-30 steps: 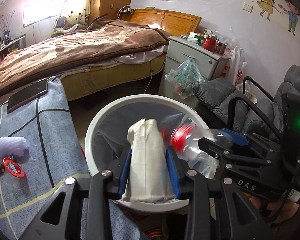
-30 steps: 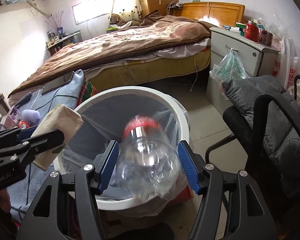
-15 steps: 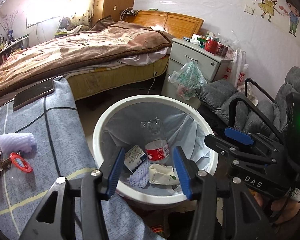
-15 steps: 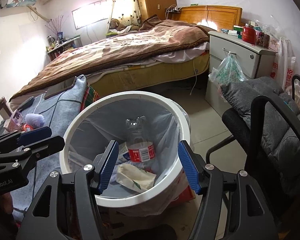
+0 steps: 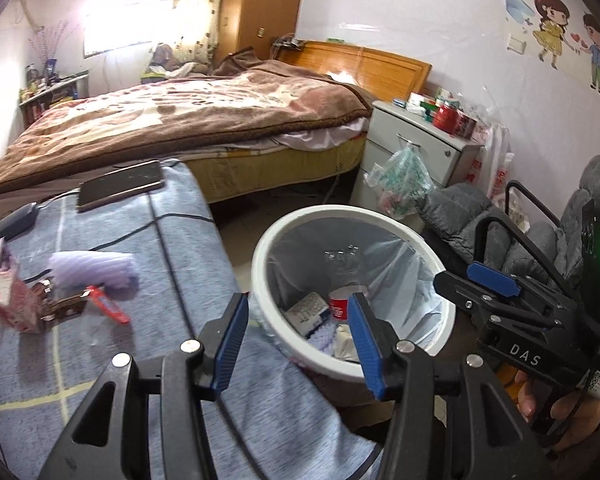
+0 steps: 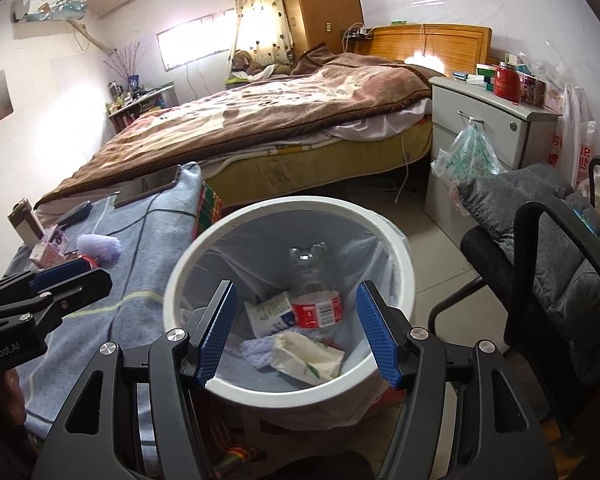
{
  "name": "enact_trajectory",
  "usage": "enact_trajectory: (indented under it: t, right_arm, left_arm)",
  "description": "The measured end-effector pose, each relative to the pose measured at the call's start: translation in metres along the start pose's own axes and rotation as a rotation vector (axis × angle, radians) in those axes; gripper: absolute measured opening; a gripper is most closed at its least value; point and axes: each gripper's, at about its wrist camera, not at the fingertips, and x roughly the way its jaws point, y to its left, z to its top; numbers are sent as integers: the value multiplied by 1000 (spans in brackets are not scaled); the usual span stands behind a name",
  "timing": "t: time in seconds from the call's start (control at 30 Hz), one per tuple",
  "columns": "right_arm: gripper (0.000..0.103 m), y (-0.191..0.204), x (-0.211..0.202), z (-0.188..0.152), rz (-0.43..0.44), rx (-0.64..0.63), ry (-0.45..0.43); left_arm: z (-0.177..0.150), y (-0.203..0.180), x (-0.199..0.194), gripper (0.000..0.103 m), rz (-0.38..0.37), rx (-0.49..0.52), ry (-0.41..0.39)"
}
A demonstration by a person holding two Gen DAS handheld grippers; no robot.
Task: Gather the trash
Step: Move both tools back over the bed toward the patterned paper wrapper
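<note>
Both tools (image 6: 296, 332) hang empty above binned bottle (image 6: 314, 304).

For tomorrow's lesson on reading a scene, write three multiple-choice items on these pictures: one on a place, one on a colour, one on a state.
1. Where does the clear plastic bottle lie?
A. On the bed
B. Inside the white bin
C. On the grey chair

2. What colour are the pads on the fingers of the right gripper?
A. Blue
B. Yellow
C. Green

3. What is the state of the left gripper?
A. Shut on a carton
B. Shut on the bottle
C. Open, holding nothing

Answers:
1. B: the bottle, with its red label, rests among other rubbish within the rim of the white bin.
2. A: both pads of the right gripper show blue in its own view.
3. C: its fingers stand apart over the bin's near edge, with nothing pressed between them; its jaws have just been opening.
</note>
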Motion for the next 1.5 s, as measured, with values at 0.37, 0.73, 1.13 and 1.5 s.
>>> enact_trajectory:
  t: [0.37, 0.73, 1.13, 1.5]
  right_arm:
    - [63, 47, -8, 1, 72, -66, -32]
    - [63, 93, -7, -3, 153, -117, -35]
    - [63, 145, 7, -10, 212, -185, 6]
    - [63, 189, 35, -14, 243, -235, 69]
  left_arm:
    - [-17, 44, -40, 57, 83, -50, -52]
    - [-38, 93, -71, 58, 164, -125, -74]
    - [-63, 158, -99, 59, 260, -215, -85]
    - [-89, 227, -116, 64, 354, -323, -82]
